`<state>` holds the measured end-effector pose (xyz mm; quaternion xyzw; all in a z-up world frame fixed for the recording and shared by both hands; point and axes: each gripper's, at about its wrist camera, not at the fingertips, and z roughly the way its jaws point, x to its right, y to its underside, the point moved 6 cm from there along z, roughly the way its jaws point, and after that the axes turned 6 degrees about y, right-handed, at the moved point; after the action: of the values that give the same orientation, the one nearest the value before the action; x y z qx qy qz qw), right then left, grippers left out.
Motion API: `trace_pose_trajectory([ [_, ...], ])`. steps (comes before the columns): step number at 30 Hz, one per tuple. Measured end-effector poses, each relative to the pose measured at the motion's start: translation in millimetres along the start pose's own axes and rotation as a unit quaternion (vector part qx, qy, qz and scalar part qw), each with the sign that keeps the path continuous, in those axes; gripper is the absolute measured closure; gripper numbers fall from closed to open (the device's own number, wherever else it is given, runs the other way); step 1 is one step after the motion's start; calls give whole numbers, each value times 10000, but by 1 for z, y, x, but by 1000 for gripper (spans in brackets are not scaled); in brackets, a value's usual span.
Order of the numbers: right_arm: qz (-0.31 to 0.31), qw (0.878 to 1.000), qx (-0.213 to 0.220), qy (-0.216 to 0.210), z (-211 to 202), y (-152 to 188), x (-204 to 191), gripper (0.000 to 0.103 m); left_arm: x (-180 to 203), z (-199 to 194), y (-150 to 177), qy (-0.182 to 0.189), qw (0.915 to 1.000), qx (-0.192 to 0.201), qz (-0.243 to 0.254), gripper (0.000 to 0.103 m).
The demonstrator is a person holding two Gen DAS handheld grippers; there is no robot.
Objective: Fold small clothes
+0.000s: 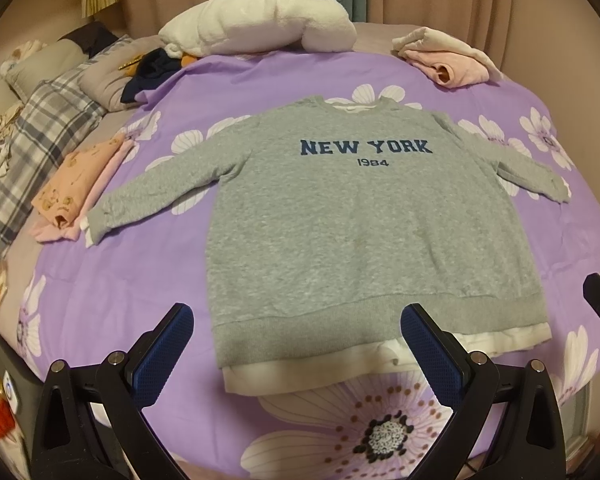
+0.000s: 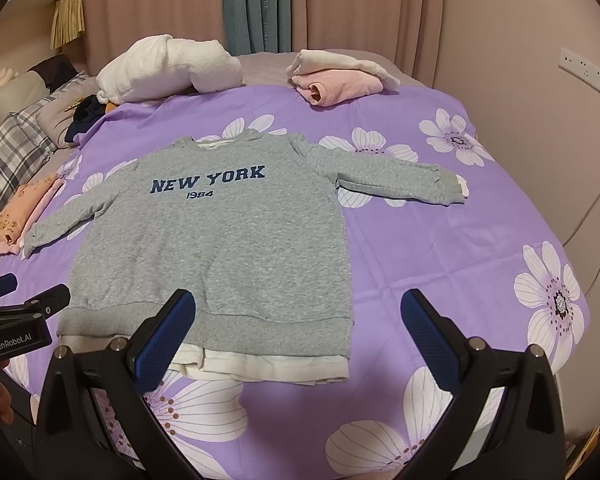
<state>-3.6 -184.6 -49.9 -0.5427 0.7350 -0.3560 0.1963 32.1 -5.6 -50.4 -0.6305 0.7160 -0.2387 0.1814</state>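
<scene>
**Sweatshirt flat, both claws wide: start with the sleeves**

Lies spread face up across the middle of the bed [image 1: 100,300]: a grey sweatshirt [image 1: 340,220] with "NEW YORK 1984" on the chest, collar toward the far edge, white under-hem toward the near edge, both sleeves stretched out to the sides. Hangs above the near edge, over the hem: the left gripper [image 1: 296,344], jaws spread wide, nothing held. Hovers near the hem's right corner: the right gripper [image 2: 298,336], equally wide open, equally empty.

Nothing folded on this garment yet, judging by the outspread sleeves. Likely first move: each sleeve across the chest.

For a clean fold:
- Pinch each sleeve at the cuff, the left cuff [image 1: 100,224] lying just beside the peach folded garment [image 1: 72,184] at the left edge, the right cuff [image 2: 448,186] out toward the right edge.
- Take only the sleeve fabric, not the purple cover beneath, to avoid dragging the sheet.
- Lift low and lay flat over the lettering, keeping the side seams straight.
- Watch the white under-hem [image 2: 260,368], already rumpled near the left gripper; smooth it before folding bottom to collar.
- Keep clear of the folded pink pile [image 2: 336,80] and the white bundle [image 2: 168,68] at the far edge.
</scene>
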Motion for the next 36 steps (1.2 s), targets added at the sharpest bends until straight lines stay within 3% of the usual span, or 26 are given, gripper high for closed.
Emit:
trace_pose_trajectory([
  [36,25,10000,-14,-64,-2,3,-7,0,1,-1,-2,-61,10000,29,48,1],
])
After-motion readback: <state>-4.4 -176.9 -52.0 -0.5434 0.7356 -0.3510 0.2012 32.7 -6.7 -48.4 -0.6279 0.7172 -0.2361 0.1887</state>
